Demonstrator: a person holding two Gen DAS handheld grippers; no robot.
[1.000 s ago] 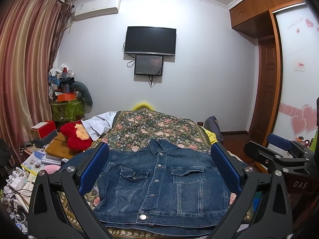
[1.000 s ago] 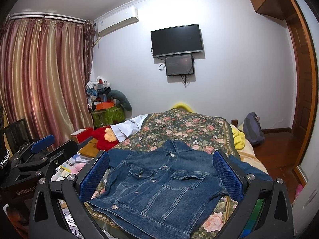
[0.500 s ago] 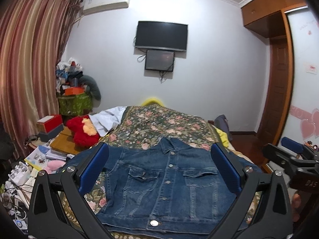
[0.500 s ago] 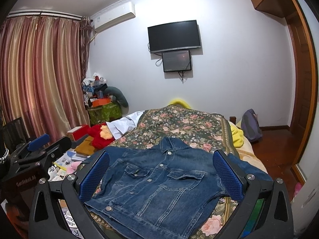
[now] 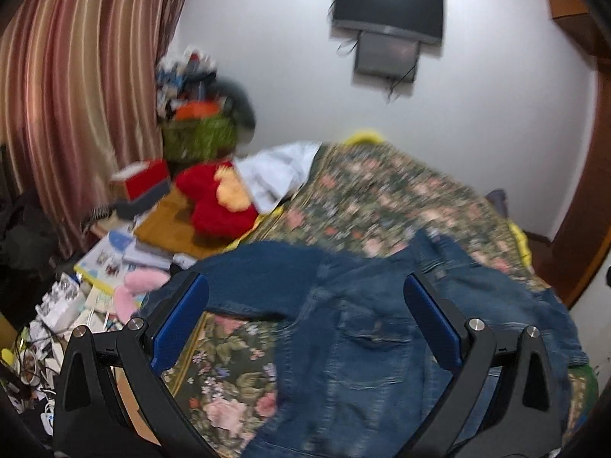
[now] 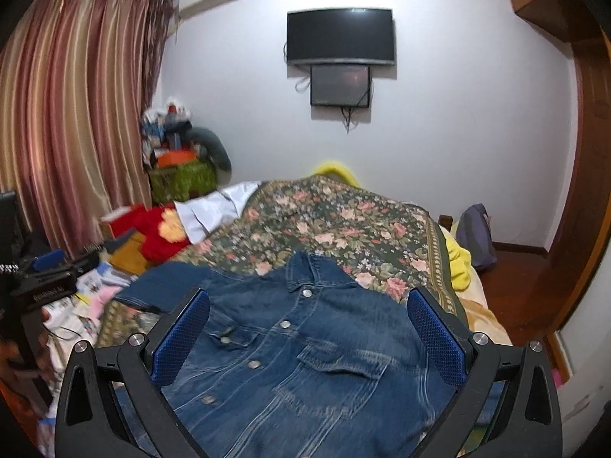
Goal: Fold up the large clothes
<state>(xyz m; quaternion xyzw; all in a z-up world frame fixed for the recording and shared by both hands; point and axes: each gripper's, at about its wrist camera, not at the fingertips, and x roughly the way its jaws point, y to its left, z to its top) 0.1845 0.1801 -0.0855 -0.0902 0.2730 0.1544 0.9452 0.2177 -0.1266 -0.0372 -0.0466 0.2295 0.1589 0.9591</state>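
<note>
Faded matt denim jacket (image 6: 305,347) on floral woven bedspread (image 6: 343,225); seemingly satin-sheened curtain (image 6: 72,114).

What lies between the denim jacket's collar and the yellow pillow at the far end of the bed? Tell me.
Only the flowered bedspread lies between the denim jacket and the yellow pillow; the right wrist view shows this.

Dark TV (image 6: 340,36) mounted on the white wall, smaller screen (image 6: 340,84) right under it. Striped curtains (image 6: 72,114) on the left, floral bedspread (image 6: 336,225) on the bed, red plush toy (image 5: 217,198) beside it, magazines (image 5: 114,255) near that.
</note>
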